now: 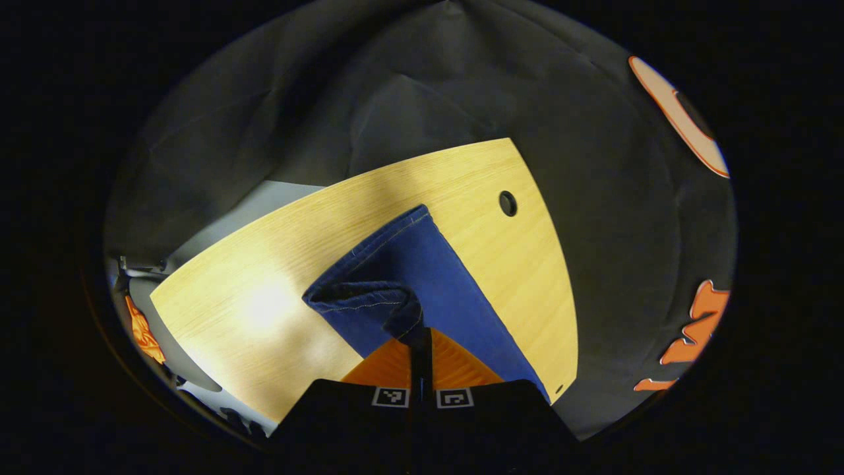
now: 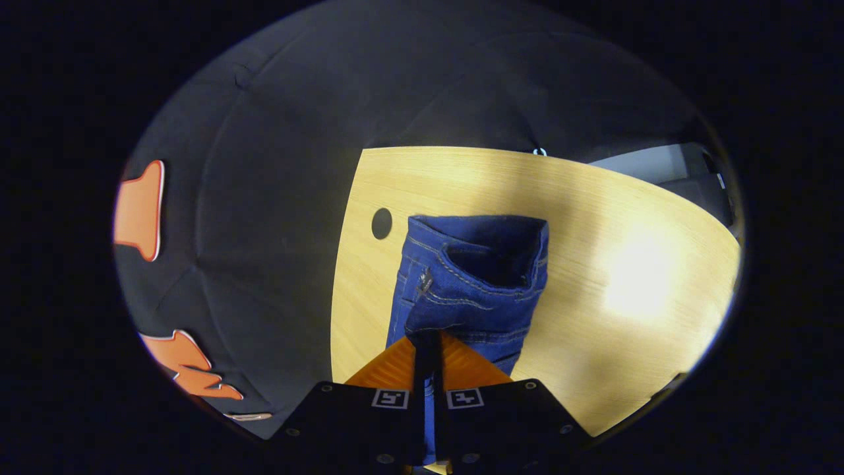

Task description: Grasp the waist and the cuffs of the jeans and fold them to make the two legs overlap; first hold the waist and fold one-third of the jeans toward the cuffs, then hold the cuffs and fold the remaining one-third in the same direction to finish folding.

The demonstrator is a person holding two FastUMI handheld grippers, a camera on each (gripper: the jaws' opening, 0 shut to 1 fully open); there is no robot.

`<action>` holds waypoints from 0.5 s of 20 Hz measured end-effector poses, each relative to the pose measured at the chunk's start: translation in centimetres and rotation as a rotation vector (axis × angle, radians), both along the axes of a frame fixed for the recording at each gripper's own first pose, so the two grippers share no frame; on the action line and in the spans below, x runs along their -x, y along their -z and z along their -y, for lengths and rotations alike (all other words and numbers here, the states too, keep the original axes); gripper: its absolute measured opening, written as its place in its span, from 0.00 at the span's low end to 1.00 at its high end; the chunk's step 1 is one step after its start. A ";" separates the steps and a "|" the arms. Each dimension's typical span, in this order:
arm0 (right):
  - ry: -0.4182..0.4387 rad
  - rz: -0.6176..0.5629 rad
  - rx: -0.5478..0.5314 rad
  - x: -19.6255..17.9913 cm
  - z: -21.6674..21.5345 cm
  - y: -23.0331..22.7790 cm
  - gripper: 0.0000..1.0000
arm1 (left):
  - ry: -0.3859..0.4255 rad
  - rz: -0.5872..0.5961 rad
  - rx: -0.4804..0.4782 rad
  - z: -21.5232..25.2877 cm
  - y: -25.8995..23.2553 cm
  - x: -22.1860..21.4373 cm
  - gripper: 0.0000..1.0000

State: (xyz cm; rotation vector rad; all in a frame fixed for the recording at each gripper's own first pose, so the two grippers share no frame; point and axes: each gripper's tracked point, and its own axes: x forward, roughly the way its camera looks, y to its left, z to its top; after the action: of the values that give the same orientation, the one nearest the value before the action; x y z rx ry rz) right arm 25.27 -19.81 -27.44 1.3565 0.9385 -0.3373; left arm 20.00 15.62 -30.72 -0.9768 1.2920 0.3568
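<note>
In the left gripper view, the left gripper (image 1: 420, 338) is seen pinched on denim, its two fingers drawn close together with a fold of the jeans (image 1: 422, 277) held at their tips. The cloth gathered there shows a stitched hem, so it is judged to be the cuff end. From the pinch the blue fabric runs away across the wooden table (image 1: 277, 277), toward the round hole (image 1: 508, 203) near the far right corner.

In the right gripper view, the right gripper (image 2: 427, 343) is likewise clamped on cloth, with a strip of denim passing between the fingers. Just beyond it the waist (image 2: 478, 264) is seen bunched up, its waistband, pocket seams and a rivet facing the camera, and the hole lies to its left.

The first step is judged to be in hand: waist and cuffs are both gripped, and the jeans are held lifted at each end. Whether the two legs already overlap cannot be told. The next move calls for the held edges to be laid down flat and square, with both grips kept firm so no layer slips, before the waist is folded a third toward the cuffs
</note>
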 end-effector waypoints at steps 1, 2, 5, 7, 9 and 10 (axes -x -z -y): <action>0.003 -0.010 0.003 -1.8 -0.2 0.0 0.06 | -0.010 -0.023 -0.004 -0.4 0.7 -0.4 0.00; -0.019 -0.013 0.001 -3.7 -0.7 0.0 0.07 | -0.033 -0.048 -0.007 -0.6 1.3 -0.9 0.00; -0.064 -0.007 0.044 -9.6 -2.7 0.3 0.06 | -0.040 -0.079 -0.019 -0.6 2.8 -2.2 0.01; -0.086 -0.019 0.063 -12.4 -4.5 0.7 0.06 | 0.023 -0.089 -0.056 -0.6 3.4 -3.0 0.01; -0.112 -0.037 0.096 -13.7 -5.1 1.5 0.07 | 0.088 -0.062 -0.133 -1.2 3.4 -4.1 0.02; -0.111 -0.035 0.094 -13.9 -5.4 1.5 0.07 | 0.128 -0.021 -0.164 -1.3 3.1 -4.7 0.17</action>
State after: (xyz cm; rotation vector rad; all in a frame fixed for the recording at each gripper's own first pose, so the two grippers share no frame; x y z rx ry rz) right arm 39.21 -14.45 -28.90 1.2109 1.0110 -0.3176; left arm 24.73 16.92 -33.82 -0.7500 1.3154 0.3691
